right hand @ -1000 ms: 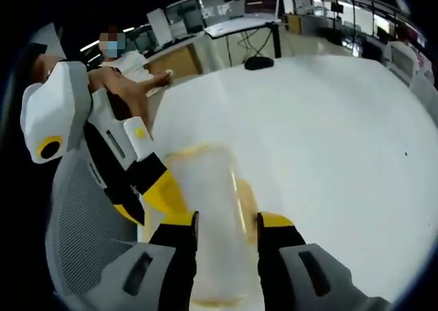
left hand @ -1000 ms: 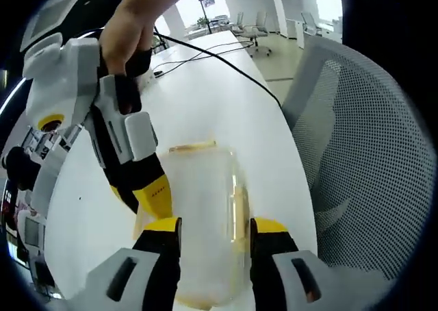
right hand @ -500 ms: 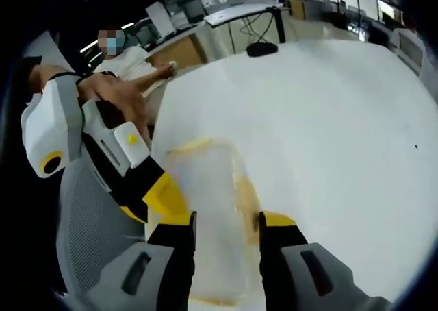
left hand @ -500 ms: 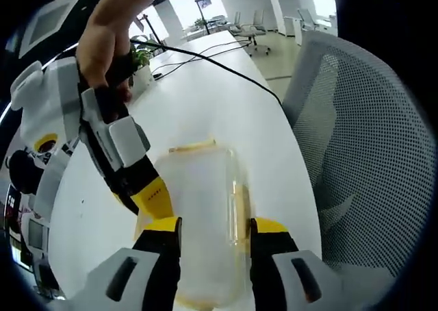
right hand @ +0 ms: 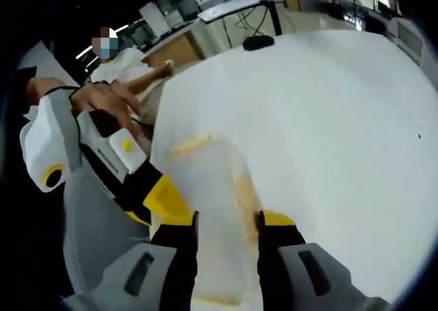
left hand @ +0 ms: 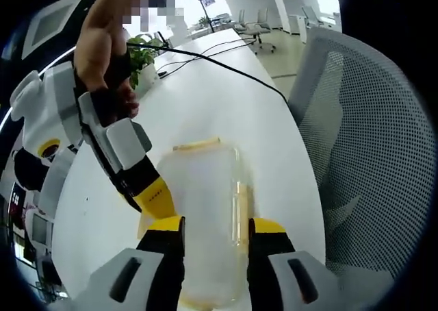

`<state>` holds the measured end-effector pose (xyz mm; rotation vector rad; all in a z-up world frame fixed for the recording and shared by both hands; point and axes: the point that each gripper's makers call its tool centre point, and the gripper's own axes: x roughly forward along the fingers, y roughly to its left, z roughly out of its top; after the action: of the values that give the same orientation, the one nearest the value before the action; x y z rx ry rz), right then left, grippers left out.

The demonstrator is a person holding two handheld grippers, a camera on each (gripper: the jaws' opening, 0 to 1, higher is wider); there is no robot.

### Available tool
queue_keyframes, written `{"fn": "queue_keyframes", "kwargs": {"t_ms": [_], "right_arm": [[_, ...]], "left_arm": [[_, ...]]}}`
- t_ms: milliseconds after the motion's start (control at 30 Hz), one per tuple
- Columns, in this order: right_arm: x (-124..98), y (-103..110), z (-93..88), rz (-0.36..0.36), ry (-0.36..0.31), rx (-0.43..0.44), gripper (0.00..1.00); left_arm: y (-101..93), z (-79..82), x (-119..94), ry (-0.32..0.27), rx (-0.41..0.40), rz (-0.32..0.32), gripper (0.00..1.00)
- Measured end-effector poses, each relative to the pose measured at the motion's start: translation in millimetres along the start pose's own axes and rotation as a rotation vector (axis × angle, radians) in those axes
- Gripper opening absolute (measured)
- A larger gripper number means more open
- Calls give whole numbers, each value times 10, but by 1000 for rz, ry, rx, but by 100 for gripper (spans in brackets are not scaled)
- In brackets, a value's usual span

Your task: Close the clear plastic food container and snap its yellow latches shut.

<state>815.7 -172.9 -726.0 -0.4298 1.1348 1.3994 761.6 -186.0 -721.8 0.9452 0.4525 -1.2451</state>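
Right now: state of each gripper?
Left gripper: jaws straddle the clear container; grip cannot be told.
Right gripper: same container, cannot be told.

Your left gripper [left hand: 209, 230] and right gripper [right hand: 227, 227] both crowd the clear container [left hand: 204, 208], each with a jaw on either side of it, so little room is left around its near end. In the left gripper view, a mesh chair [left hand: 369, 153] stands right at the table edge and blocks that side. A black cable [left hand: 226, 68] crosses the white table [left hand: 205, 105] beyond the container. In the right gripper view, the tabletop [right hand: 328, 119] lies wide open past the container.
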Motion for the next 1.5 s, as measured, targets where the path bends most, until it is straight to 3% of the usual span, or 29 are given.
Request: {"fn": "queue_keyframes", "kwargs": {"t_ms": [300, 733, 1000, 1233, 1500], "right_arm": [[7, 14, -19, 25, 29, -18, 28], [-20, 36, -9, -4, -52, -39, 31], [-22, 37, 21, -28, -52, -68, 31], [-39, 29, 21, -64, -58, -56, 32], [-100, 9, 89, -129, -135, -57, 34]], "left_arm": [[-30, 8, 0, -11, -20, -3, 28], [-64, 63, -25, -19, 6, 16, 30], [-74, 92, -35, -33, -35, 25, 31], [-39, 80, -73, -42, -152, 24, 31], [-26, 41, -184, -40, -193, 36, 38]]}}
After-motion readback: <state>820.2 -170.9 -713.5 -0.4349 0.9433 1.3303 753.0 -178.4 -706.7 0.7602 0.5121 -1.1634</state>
